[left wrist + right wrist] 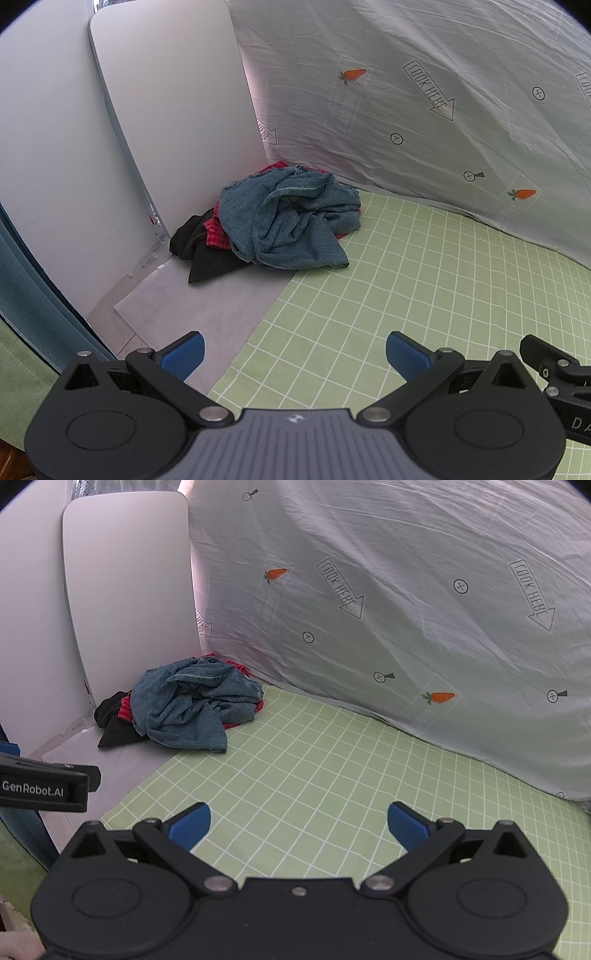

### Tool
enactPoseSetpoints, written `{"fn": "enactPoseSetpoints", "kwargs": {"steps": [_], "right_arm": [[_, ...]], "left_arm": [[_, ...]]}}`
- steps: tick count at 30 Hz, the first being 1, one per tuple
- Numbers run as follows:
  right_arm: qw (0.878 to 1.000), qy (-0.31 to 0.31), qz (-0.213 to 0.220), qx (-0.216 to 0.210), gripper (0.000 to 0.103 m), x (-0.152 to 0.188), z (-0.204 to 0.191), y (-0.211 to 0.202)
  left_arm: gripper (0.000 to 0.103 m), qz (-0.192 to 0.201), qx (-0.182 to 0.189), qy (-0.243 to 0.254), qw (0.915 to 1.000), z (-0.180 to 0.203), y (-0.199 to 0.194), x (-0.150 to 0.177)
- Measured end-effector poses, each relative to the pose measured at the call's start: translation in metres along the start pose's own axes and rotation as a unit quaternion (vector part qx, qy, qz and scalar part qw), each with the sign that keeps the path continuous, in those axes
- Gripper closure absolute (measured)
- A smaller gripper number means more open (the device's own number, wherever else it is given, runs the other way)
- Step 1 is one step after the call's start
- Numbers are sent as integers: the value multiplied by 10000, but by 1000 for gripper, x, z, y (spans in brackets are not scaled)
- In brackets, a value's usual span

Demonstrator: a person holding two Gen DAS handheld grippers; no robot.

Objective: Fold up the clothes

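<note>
Pre-grasp stage. Left gripper (294, 354) and right gripper (299, 825) both wide, empty, well apart from pile (280, 218). Next, probably: reach, lift blue garment (184, 709) onto mat (332, 760).

My left gripper (295, 356) is matte black with a ribbed grey centre plate bearing a small white emblem, silver pivot screws and ridged blue pads (184, 355). My right gripper (299, 827) matches, all black; white "GenRobot.AI" lettering marks the left one's side.
</note>
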State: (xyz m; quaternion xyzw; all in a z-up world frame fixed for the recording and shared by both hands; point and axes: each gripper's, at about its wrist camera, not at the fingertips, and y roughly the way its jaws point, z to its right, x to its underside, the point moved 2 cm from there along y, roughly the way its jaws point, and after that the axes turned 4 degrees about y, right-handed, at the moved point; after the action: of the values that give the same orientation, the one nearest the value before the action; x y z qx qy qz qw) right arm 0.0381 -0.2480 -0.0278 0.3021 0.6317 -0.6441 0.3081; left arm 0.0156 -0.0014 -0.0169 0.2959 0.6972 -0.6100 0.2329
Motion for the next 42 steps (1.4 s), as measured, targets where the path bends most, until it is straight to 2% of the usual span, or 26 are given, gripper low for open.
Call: {"fn": "enactPoseSetpoints", "kwargs": {"steps": [27, 37, 42], "right_arm": [[9999, 105, -91, 59, 0, 2, 2, 6], [9987, 414, -236, 189, 0, -11, 17, 30], [9978, 530, -284, 263, 0, -29, 20, 65]], "left_arm": [[0, -88, 65, 44, 9999, 0, 7, -5], [0, -348, 137, -176, 9991, -11, 48, -24], [0, -426, 4, -493, 9979, -27, 83, -46]]}}
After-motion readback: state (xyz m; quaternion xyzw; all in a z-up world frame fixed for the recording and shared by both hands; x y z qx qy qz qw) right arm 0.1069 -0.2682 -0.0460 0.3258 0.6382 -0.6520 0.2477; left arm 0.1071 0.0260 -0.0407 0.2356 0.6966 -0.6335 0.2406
